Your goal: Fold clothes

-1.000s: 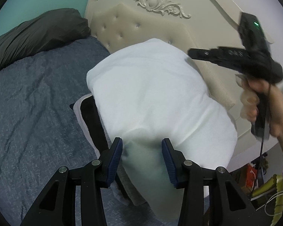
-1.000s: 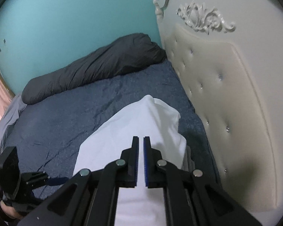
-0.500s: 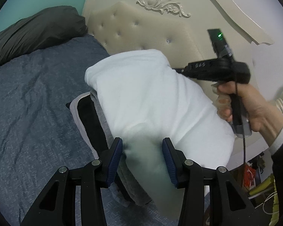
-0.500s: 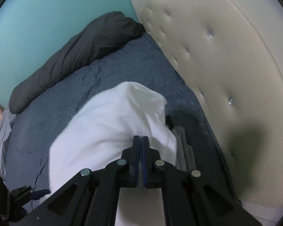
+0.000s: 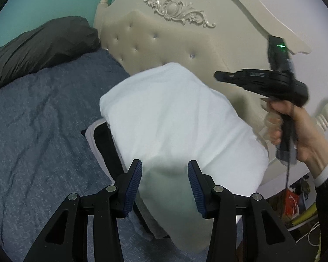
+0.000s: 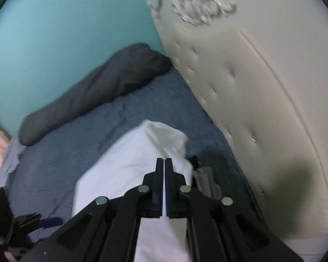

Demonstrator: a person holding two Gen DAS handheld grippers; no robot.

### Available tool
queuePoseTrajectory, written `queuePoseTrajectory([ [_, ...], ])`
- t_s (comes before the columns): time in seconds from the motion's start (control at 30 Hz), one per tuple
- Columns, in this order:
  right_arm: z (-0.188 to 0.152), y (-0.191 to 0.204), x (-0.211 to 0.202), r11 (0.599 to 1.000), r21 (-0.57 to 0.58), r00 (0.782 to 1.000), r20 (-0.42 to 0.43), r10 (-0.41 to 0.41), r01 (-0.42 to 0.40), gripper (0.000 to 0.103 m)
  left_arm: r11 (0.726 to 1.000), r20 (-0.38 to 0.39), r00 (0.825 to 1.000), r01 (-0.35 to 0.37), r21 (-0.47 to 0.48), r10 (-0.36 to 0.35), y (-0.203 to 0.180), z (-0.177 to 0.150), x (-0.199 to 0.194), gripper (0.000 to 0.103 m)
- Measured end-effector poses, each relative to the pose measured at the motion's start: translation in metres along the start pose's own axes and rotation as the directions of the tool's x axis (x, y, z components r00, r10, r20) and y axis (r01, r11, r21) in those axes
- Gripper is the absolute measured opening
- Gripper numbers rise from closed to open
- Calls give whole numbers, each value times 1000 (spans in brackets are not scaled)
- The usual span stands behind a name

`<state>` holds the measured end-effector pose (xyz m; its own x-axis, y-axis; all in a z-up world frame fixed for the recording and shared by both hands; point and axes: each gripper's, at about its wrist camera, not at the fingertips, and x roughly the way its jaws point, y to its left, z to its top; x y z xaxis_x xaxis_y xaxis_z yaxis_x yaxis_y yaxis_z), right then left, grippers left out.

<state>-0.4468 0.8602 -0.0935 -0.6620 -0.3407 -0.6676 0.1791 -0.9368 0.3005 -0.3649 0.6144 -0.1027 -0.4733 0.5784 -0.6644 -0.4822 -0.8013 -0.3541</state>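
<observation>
right claw [image 5: 220, 77] swings back up off the white garment [image 5: 175, 122], jaws shut, empty | left claw [image 5: 165, 185] half-open, pads not visibly clamping cloth | garment folded atop dark clothes [image 5: 105, 144], beside headboard [image 5: 168, 50] | fold looks done, next item

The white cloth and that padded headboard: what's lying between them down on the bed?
In the right wrist view, folded dark and grey clothes lie beside the white cloth, then a bare strip of blue bedcover reaches the headboard.
</observation>
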Motion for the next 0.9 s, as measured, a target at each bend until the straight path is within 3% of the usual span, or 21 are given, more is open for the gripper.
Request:
queuePoseTrajectory([
  [0.2,-31,35,-30,990,-83,994,-22,109,-110,0,999,-9,1000,25,19,-25,-11,-1,-6,47],
  [0.33,-64,28,-37,989,-7,989,7,150,-150,0,999,-20,999,34,31,-34,-18,-7,-6,47],
  [0.57,-122,8,-38,991,51,990,69,122,-125,0,999,-29,999,26,41,-24,-22,-15,5,48],
  [0.9,-144,-1,-31,990,73,983,150,109,-121,0,998,-25,1000,0,63,2,-30,-24,7,48],
])
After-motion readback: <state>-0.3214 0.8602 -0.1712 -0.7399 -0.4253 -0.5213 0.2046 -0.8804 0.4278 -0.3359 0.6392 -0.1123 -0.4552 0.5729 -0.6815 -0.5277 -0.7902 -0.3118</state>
